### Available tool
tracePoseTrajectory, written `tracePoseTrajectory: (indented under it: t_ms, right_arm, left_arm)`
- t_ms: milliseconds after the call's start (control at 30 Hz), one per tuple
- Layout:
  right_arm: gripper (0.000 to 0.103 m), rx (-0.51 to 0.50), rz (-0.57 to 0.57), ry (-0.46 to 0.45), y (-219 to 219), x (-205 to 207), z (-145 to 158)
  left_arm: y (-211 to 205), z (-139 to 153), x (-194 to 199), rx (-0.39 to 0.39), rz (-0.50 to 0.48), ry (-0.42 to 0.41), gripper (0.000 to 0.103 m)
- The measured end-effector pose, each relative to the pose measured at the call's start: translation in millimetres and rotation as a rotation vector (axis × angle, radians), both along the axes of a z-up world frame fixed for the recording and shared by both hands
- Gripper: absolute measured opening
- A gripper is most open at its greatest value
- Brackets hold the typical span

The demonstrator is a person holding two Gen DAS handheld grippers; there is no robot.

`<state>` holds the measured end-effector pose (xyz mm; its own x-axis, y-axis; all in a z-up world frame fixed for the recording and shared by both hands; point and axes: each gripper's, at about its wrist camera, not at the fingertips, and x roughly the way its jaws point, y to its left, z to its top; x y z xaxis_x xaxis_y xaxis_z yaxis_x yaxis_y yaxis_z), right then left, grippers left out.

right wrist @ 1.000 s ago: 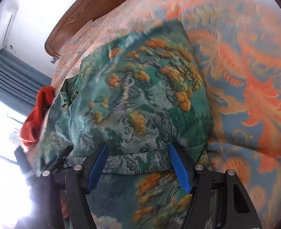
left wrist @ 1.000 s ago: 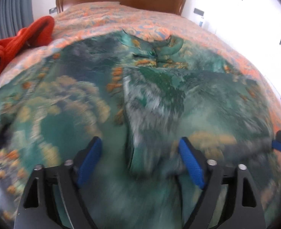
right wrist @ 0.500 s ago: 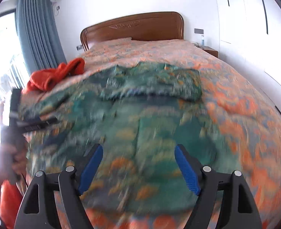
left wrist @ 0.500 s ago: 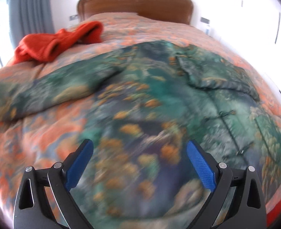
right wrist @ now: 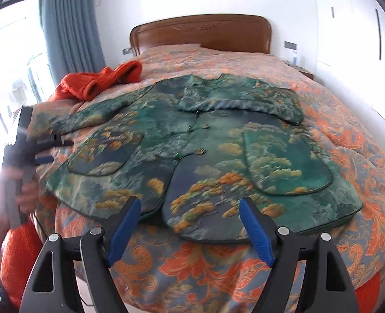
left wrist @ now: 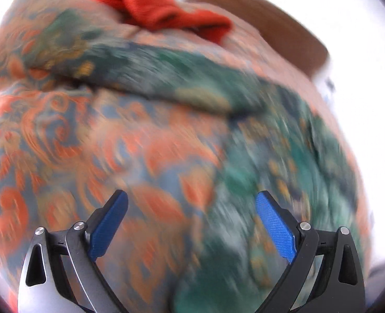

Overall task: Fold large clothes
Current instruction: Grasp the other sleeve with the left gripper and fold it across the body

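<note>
Both my tools, left tool [left wrist: 191, 224] and right tool [right wrist: 189, 230], gape wide and empty. The jacket [right wrist: 192, 151] lies ahead on the bed [right wrist: 362, 143]; grabbing only its top layer could drag the folded sleeve [right wrist: 244, 101] loose.

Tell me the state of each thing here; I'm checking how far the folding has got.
Green jacket: spread front-up on the bed, one sleeve folded across the chest, the other stretched out sideways.
Orange sweater: crumpled in a heap, unfolded.
Bedspread: covering the bed, under both garments.
Left gripper: jaws open, empty.
Right gripper: jaws open, empty.
Curtain: drawn aside.
</note>
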<state>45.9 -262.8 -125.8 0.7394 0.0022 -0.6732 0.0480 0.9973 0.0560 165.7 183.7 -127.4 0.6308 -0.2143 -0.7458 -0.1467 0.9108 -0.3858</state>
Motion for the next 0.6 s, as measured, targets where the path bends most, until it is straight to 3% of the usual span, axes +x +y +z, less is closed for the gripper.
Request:
tracePoseTrajectory:
  t_ms: [200,333,400,467,500,600]
  right_arm:
    - [0.08,0.017,0.019,0.035,6,-8,-7]
    - [0.08,0.017,0.025,0.057,10,-13,-12]
    - [0.08,0.017,0.033,0.078,13,-13,-17]
    - [0.08,0.017,0.044,0.101,17,-12,-23]
    - [0.08,0.019,0.049,0.106,19,-12,-24]
    - [0.08,0.033,0.066,0.109,23,-11,-27]
  left_arm:
    - [108,-12,73,-0.222,0.367,0.013,0.099]
    - [138,-30,101,-0.266,0.527,0.064,0.097]
    - [132,-21,105,-0.232,0.551,0.027,0.078]
    - [110,-1,111,-0.107,0.52,0.015,0.022]
    - [99,8,114,-0.052,0.502,0.005,0.015]
    - [64,45,116,0.094,0.431,-0.068,0.012]
